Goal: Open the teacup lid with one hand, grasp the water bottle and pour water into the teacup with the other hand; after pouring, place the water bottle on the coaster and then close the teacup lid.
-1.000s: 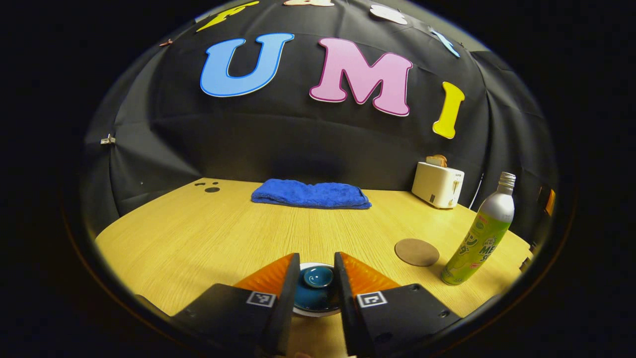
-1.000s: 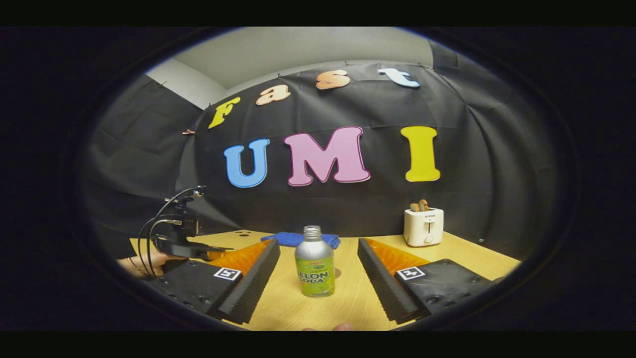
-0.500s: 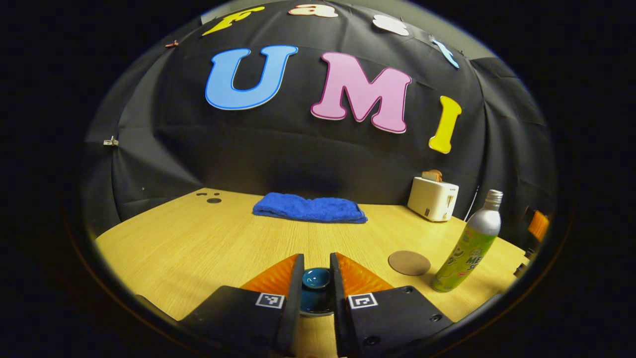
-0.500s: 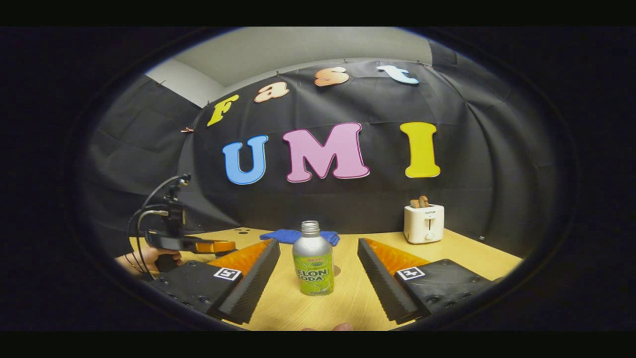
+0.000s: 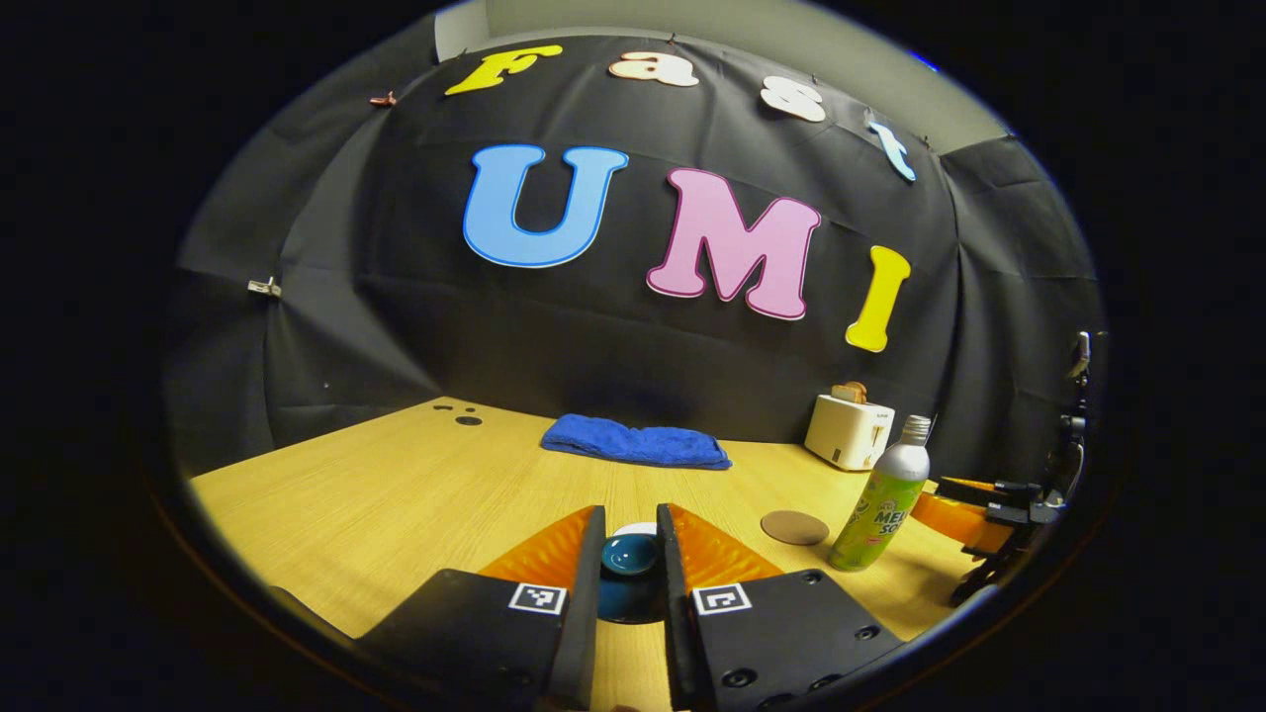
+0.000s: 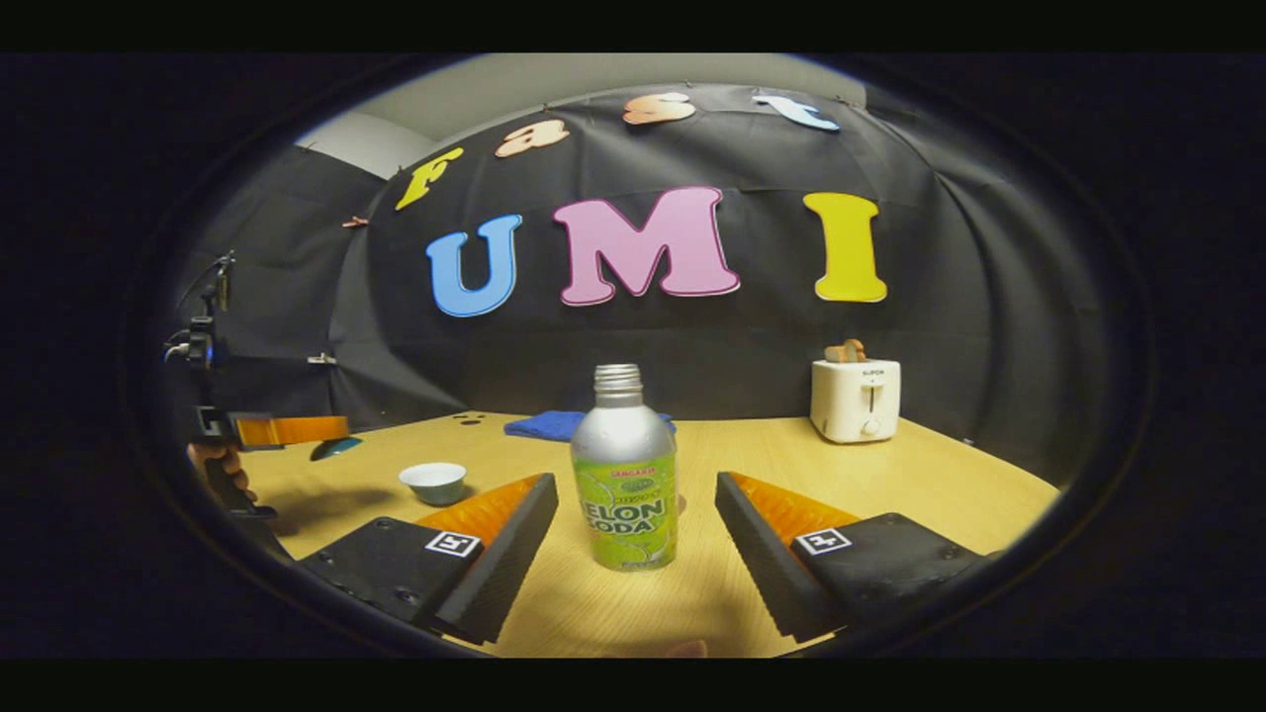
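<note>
Lid off, pouring not yet begun.

The left tool grips the lid, held above the tabletop; at lower left of the right gripper view the cup stands uncovered. The right tool is open around the upright bottle at centre, not touching. The coaster lies bare.

The water bottle reads "ELON SODA" on its green label; the toaster's small print is illegible.

Left gripper view low over table, facing wall, right gripper view likewise, both sharing bottle
</note>
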Motion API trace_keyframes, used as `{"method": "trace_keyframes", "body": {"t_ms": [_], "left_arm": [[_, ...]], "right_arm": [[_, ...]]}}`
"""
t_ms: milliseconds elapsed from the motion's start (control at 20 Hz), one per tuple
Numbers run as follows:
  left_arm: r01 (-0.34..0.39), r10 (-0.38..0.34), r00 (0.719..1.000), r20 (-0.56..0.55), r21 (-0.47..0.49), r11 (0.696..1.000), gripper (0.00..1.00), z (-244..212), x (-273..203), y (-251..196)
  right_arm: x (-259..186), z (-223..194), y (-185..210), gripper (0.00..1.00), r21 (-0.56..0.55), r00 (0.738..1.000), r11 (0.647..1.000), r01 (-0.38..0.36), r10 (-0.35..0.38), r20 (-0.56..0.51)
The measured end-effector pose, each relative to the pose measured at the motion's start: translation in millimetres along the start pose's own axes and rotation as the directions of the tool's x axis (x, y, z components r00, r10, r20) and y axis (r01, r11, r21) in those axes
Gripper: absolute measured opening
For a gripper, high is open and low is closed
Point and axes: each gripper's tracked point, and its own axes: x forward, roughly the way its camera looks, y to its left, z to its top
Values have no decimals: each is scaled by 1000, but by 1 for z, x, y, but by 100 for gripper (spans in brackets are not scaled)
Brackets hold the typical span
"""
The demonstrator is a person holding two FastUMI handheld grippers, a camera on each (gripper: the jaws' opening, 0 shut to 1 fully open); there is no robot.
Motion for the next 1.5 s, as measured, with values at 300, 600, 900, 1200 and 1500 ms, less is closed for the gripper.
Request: {"method": "trace_keyframes", "body": {"t_ms": [300,600,900,1200,1500], "left_arm": [[6,-6,1000,0,-39,999,32,2,-5,10],[3,-2,1000,13,-62,998,32,9,-9,19],[10,-9,1000,18,-81,997,32,10,-13,21],[4,-3,1000,10,-100,995,32,10,-10,33],[-29,30,1000,4,-119,993,33,9,-10,56]], "right_arm": [[25,-18,14,100,14,997,1000,0,1,-71],[35,-27,15,99,-55,993,998,39,-45,-106],[42,-25,20,80,-90,993,995,51,-60,-101],[58,16,24,79,-544,990,829,128,-135,29],[78,12,62,80,-852,996,516,87,-75,56]]}}
